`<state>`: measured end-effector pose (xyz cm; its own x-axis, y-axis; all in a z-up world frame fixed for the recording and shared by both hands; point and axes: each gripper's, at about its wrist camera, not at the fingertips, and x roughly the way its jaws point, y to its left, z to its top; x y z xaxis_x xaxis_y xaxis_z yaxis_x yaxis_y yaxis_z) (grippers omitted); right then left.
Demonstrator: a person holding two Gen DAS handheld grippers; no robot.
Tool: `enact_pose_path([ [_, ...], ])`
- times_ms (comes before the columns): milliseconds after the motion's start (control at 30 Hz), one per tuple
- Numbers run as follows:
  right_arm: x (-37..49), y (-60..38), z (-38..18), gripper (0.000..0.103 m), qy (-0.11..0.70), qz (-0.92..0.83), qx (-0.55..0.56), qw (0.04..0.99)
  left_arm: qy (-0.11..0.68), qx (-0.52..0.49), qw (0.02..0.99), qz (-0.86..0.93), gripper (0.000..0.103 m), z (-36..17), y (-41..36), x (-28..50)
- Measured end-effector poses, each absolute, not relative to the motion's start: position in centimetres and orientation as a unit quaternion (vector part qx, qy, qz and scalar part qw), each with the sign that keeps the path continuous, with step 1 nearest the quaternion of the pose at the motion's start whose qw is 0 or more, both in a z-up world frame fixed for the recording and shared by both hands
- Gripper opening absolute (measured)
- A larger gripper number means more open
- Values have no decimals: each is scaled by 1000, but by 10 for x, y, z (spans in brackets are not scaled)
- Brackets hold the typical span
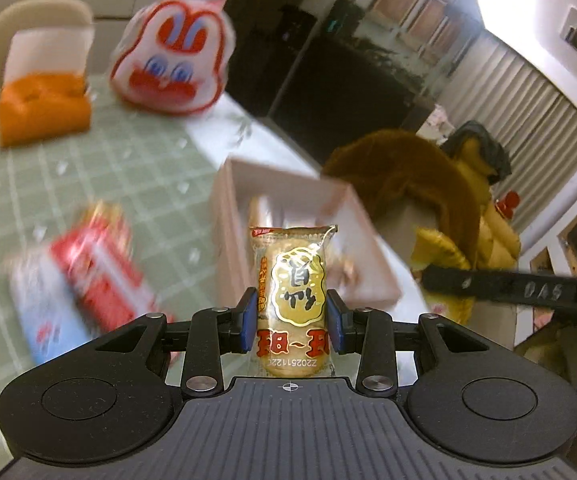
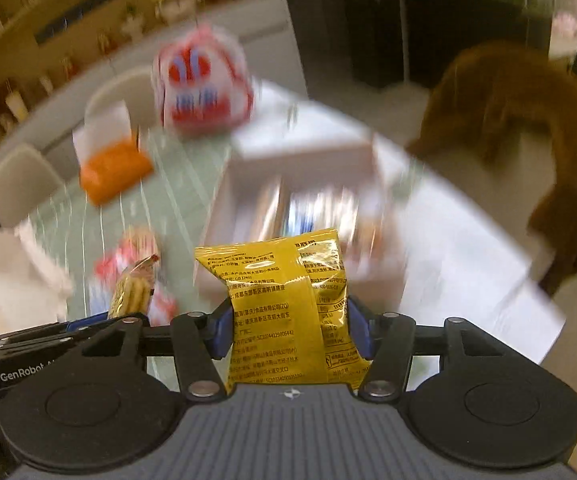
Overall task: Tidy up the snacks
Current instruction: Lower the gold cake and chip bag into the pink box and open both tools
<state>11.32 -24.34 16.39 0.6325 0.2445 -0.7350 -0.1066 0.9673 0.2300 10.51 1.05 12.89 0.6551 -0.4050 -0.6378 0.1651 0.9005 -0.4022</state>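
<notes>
While both grippers hang above the table (image 1: 136,168), each grasps a snack.
Left gripper (image 1: 292,316) fingers clench the rice cracker (image 1: 290,292); right gripper (image 2: 292,326) fingers clench the yellow packet (image 2: 284,304), before the pink box (image 1: 248,184) rim.

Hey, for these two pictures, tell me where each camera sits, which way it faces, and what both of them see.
Left wrist: on the left gripper, looking forward and down over the table; its fingers clamp a rice cracker pack; the right gripper juts in from the right.
Right wrist: on the right gripper, looking forward and down; its fingers clamp a yellow bag; the left gripper with its cracker shows at lower left.
Shared: pink box, orange box, rabbit bag, brown coat.
</notes>
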Motion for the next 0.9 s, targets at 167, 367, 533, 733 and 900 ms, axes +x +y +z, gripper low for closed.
enact_pose_path([
  [167, 164, -259, 184, 56, 398, 94, 78, 909, 388, -140, 897, -161, 40, 132, -14, 143],
  [367, 253, -249, 160, 64, 439, 95, 80, 890, 412, -130, 887, -161, 43, 94, -46, 230],
  [533, 274, -250, 137, 69, 462, 85, 67, 880, 414, -155, 886, -143, 43, 84, -34, 222],
  [733, 259, -246, 114, 70, 480, 85, 70, 870, 387, -159, 904, -86, 43, 85, 20, 182],
  [900, 234, -203, 106, 70, 478, 108, 60, 869, 368, -176, 912, 30, 43, 75, 85, 138],
])
